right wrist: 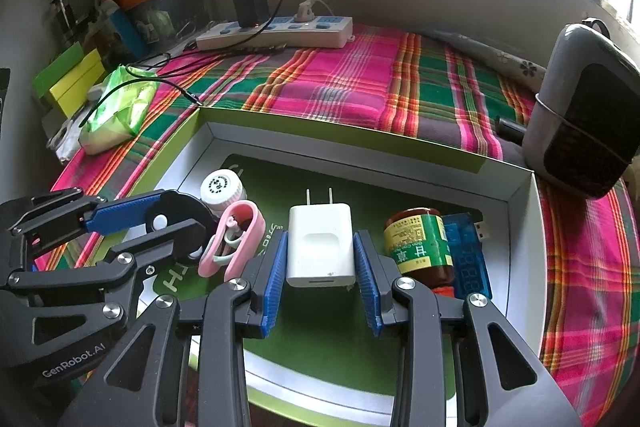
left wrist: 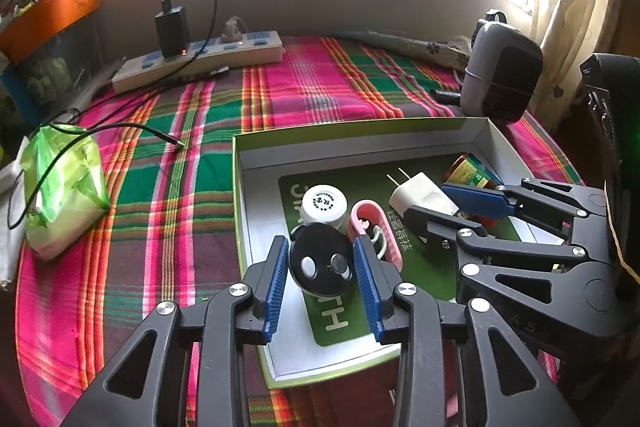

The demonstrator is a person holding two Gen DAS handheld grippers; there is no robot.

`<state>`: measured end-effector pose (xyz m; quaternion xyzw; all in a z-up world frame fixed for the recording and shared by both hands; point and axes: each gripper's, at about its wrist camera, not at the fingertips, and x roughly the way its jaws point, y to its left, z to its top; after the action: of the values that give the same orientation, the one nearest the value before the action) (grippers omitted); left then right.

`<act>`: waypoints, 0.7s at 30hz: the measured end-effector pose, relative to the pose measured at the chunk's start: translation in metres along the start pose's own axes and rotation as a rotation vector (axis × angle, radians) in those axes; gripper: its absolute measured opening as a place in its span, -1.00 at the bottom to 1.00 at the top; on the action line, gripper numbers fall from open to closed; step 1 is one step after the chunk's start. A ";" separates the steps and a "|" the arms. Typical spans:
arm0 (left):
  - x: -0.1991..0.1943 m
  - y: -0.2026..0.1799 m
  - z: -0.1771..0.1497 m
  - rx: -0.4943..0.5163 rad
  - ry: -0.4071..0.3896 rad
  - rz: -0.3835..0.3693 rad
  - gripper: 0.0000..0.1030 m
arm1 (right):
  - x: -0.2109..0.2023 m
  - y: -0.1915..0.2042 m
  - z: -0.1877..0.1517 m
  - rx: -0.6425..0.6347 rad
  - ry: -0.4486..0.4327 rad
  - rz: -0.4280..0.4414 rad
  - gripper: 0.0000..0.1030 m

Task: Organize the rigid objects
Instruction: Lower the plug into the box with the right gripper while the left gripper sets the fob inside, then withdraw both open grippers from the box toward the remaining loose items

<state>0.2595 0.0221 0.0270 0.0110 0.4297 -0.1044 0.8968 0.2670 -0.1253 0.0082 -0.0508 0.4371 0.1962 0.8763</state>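
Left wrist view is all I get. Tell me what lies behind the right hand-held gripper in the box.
Observer: A blue USB meter with a digit display lies right of the brown jar, against it, near the right wall of the box.
Operator: Report how the right hand-held gripper sits on the white charger.
Observer: One pad stands close on each side of it, prongs pointing away; whether it squeezes, I cannot tell.
Operator: Name anything past the left edge of the plaid cloth.
Observer: A yellow box and a green box stand there, beyond the green packet.
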 end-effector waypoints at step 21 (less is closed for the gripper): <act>-0.034 -0.007 -0.019 -0.006 -0.035 -0.018 -0.35 | -0.029 0.012 -0.017 0.010 -0.032 -0.014 -0.31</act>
<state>0.2226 0.0230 0.0418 0.0029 0.4142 -0.1113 0.9034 0.2338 -0.1270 0.0221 -0.0462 0.4234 0.1885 0.8849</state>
